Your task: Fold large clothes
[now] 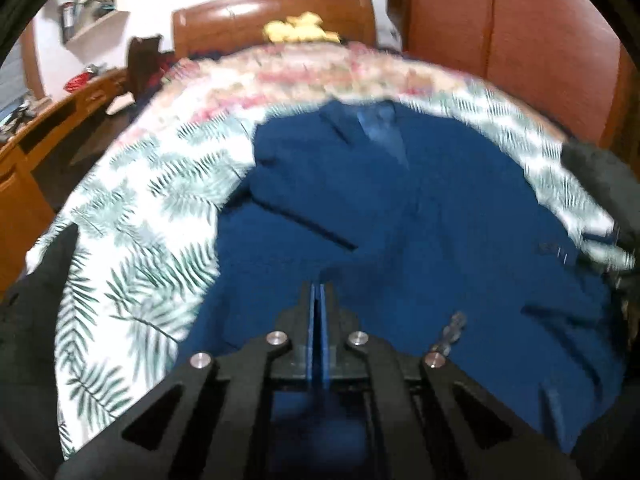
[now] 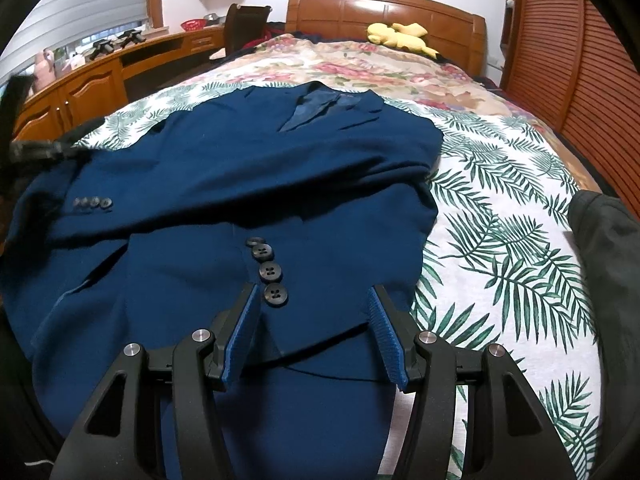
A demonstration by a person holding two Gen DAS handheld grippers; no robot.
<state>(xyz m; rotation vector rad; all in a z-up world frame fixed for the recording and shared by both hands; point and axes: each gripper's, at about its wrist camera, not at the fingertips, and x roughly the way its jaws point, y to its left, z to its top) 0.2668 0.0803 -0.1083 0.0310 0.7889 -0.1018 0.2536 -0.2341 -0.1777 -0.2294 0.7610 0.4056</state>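
A dark blue suit jacket [image 1: 400,220] lies spread front up on the bed, collar toward the headboard. In the left wrist view my left gripper [image 1: 319,292] is shut above the jacket's lower part. Its blue pads meet and I see no cloth between them. In the right wrist view the jacket [image 2: 240,168] has one sleeve folded across its front. My right gripper [image 2: 314,292] stands open just over the lower front, and the row of front buttons [image 2: 269,270] runs up from beside its left finger. Nothing is gripped between its pads.
The bed cover [image 2: 500,220] has a green leaf print near me and a floral one farther off. A yellow plush toy [image 2: 400,36] lies by the wooden headboard [image 2: 380,8]. A dark garment [image 2: 604,240] lies at the bed's right edge. A wooden desk [image 2: 80,84] runs along the left, a slatted wardrobe [image 2: 580,60] along the right.
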